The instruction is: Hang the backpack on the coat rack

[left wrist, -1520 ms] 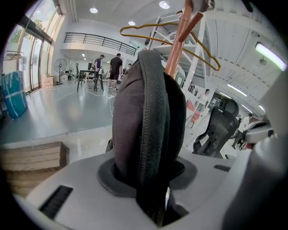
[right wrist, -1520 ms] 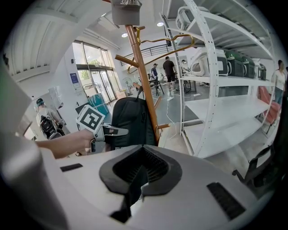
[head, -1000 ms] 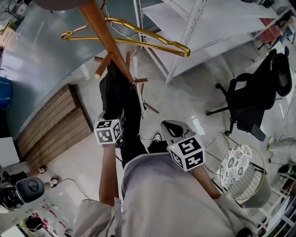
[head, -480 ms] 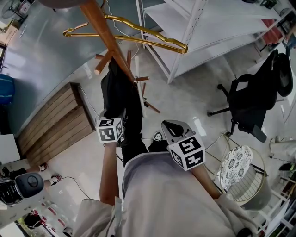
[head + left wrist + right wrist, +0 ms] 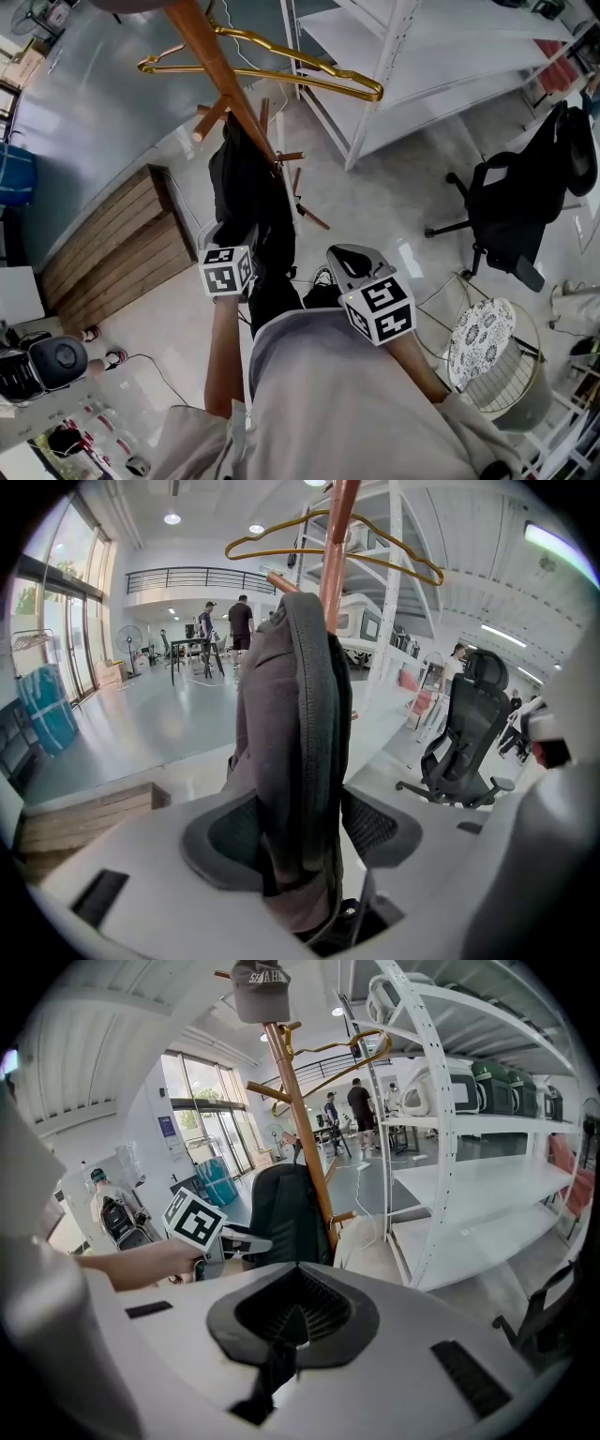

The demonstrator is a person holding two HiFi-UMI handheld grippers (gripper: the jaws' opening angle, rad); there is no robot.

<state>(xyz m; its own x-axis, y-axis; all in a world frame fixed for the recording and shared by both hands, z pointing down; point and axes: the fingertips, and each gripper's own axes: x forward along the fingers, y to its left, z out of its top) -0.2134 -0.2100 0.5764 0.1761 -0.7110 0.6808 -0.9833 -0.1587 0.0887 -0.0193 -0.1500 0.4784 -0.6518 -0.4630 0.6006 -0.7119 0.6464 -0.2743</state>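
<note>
A black backpack (image 5: pixel 248 192) hangs against the wooden coat rack (image 5: pixel 217 80), its top up at a peg. My left gripper (image 5: pixel 246 239) is at the bag's lower part. In the left gripper view the backpack (image 5: pixel 291 724) runs down between the two pads (image 5: pixel 220 841), and the jaws have just been opening and stand wide around it without squeezing it. My right gripper (image 5: pixel 352 255) stays apart to the right, shut, with nothing in it. The right gripper view shows its pads (image 5: pixel 323 1307) closed together, with the left gripper (image 5: pixel 246 1238) beside the backpack (image 5: pixel 286 1213) ahead.
Gold hangers (image 5: pixel 281 75) hang from the rack's upper pegs and a cap (image 5: pixel 262 983) sits on top. White metal shelving (image 5: pixel 394 56) stands right behind. A black office chair (image 5: pixel 516 206), a wire basket with a patterned lid (image 5: pixel 483 342) and a wooden platform (image 5: pixel 103 244) stand around.
My left gripper has drawn back a little from the backpack towards me. The backpack stays hanging on the rack. The right gripper has kept its place.
</note>
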